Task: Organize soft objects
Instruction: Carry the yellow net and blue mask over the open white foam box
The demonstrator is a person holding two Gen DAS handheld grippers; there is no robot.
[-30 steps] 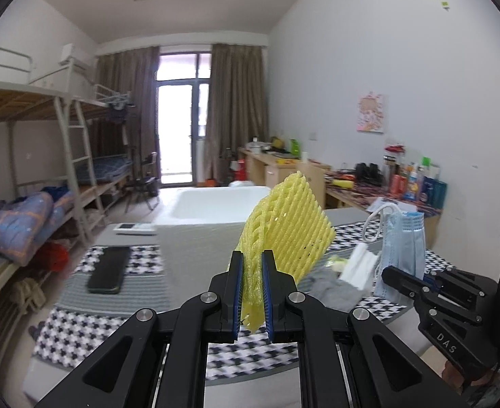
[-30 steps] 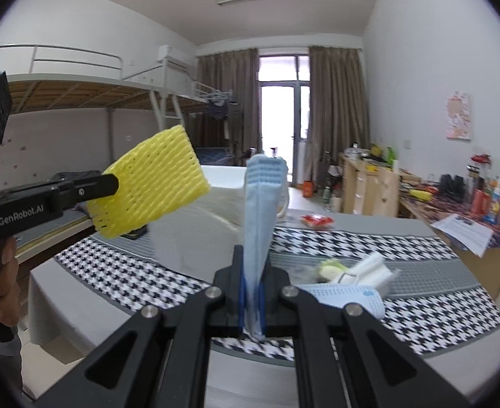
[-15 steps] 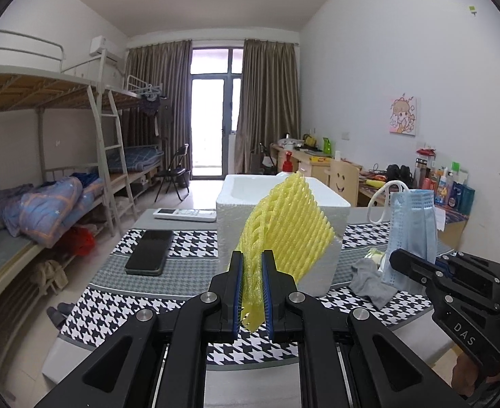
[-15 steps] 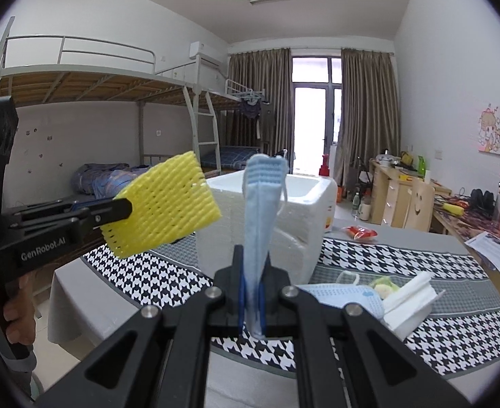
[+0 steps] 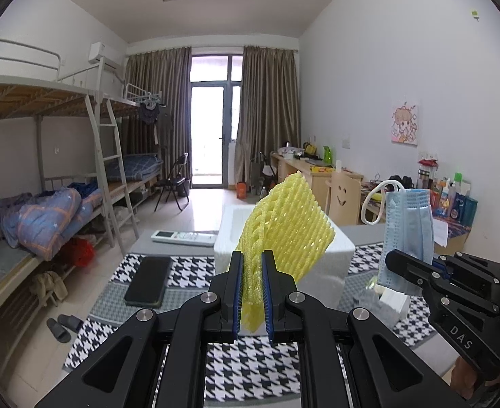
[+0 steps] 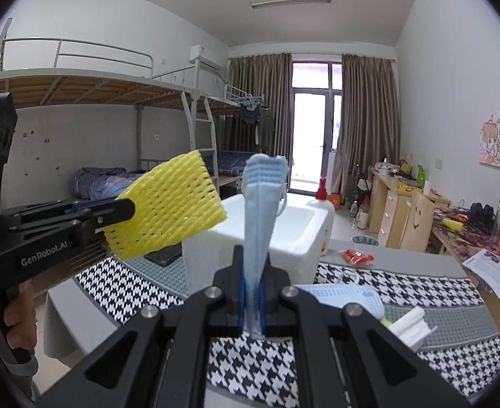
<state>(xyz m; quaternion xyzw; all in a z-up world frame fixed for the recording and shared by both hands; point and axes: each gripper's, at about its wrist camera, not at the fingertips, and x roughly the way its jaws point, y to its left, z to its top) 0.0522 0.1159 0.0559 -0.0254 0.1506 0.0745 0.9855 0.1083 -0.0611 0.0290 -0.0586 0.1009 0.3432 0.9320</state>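
My left gripper [image 5: 252, 292] is shut on a yellow foam net sleeve [image 5: 289, 231], held upright above the table in front of a white foam box [image 5: 331, 255]. My right gripper [image 6: 252, 294] is shut on a folded blue face mask [image 6: 260, 210] that stands straight up from its pads. In the left wrist view the mask [image 5: 408, 231] hangs at the right. In the right wrist view the yellow sleeve [image 6: 168, 210] shows at the left, with the foam box [image 6: 300, 234] behind both. Another blue mask [image 6: 351, 297] and white folded pieces [image 6: 409, 326] lie on the table.
The table wears a houndstooth and grey cloth [image 5: 250, 367]. A black phone [image 5: 148, 280] and a white remote [image 5: 182, 237] lie at its left. A red packet [image 6: 357, 256] and a white bottle [image 6: 324, 210] sit beyond the box. Bunk beds [image 5: 63, 204] line the left wall, desks [image 6: 402, 210] the right.
Both grippers have risen with their loads still gripped, and the views now look from higher toward the foam box. The table items appear lower in the frames.
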